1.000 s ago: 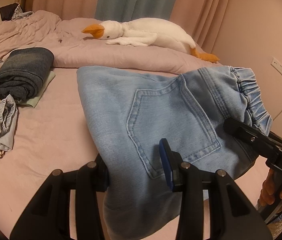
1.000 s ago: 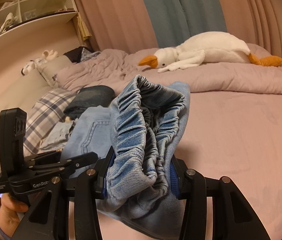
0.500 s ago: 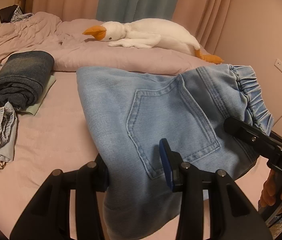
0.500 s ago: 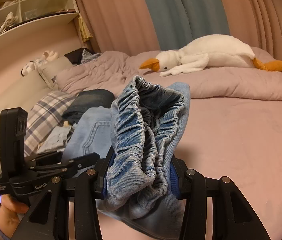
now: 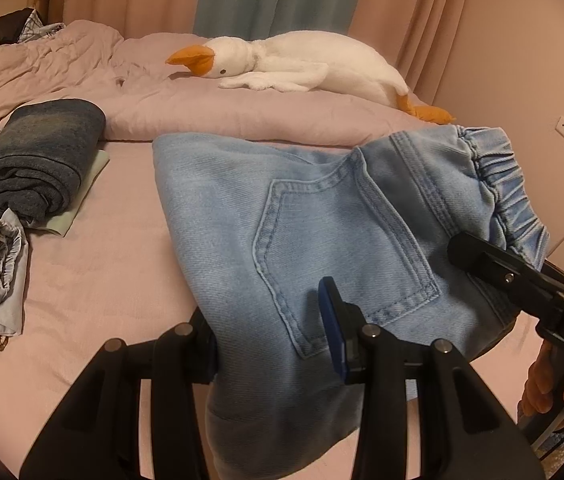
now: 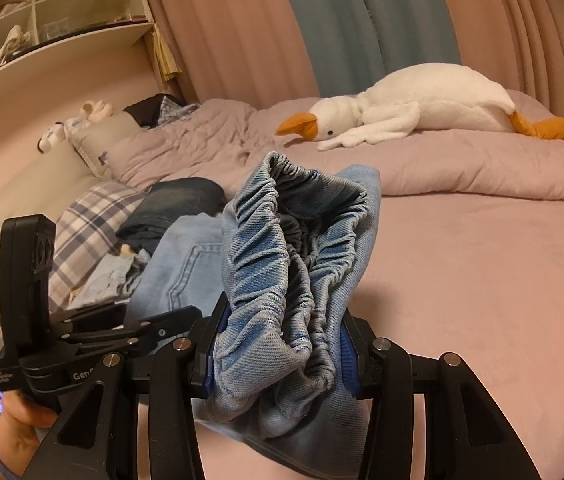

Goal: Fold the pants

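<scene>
Pants (image 5: pixel 322 216) light blue denim, back pocket up, elastic waist bunched, both grippers' fingers (image 6: pixel 348 348) clamped on fabric

Folded light-blue denim pants (image 5: pixel 322 232) held above the bed, elastic waistband bunched.

Left claw (image 5: pixel 272 344) and right claw (image 5: pixel 478 256) grip light-blue pants (image 5: pixel 322 232) above bed (image 5: pixel 94 280).

Black left claw (image 5: pixel 272 342) and right claw (image 6: pixel 278 354) have blue pads, silver screws, white lettering.
</scene>
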Motion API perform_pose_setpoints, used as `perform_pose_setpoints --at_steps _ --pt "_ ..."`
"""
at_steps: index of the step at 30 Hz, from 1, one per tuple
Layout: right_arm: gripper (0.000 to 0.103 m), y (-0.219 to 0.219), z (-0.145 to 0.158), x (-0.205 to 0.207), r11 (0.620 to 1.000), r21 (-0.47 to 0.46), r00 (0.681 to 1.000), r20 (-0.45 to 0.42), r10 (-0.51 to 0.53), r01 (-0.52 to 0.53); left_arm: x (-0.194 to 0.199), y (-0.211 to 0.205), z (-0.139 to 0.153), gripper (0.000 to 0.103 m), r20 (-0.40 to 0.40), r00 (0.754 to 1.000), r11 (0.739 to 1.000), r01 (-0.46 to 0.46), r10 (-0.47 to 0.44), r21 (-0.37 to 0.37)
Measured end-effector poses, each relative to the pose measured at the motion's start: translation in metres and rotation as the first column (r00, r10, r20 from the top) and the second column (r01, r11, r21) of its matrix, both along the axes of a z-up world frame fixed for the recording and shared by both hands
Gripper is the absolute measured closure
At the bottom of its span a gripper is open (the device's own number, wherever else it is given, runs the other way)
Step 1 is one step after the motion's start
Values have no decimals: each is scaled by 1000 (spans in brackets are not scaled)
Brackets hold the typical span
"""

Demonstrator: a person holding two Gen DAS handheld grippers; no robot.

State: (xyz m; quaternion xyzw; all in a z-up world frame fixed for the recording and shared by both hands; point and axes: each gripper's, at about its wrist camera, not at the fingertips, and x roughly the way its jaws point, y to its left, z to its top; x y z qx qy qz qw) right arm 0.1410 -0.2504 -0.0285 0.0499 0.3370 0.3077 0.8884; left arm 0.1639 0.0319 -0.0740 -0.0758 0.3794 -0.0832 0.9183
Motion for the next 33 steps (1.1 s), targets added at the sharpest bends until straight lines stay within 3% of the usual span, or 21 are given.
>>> perform_pose_setpoints --at_steps 33 --pt "55 13 -26 16 1000 -12 998 -59 -30 29 37 -3 -33 63 -67 998 1000 -7 8 11"
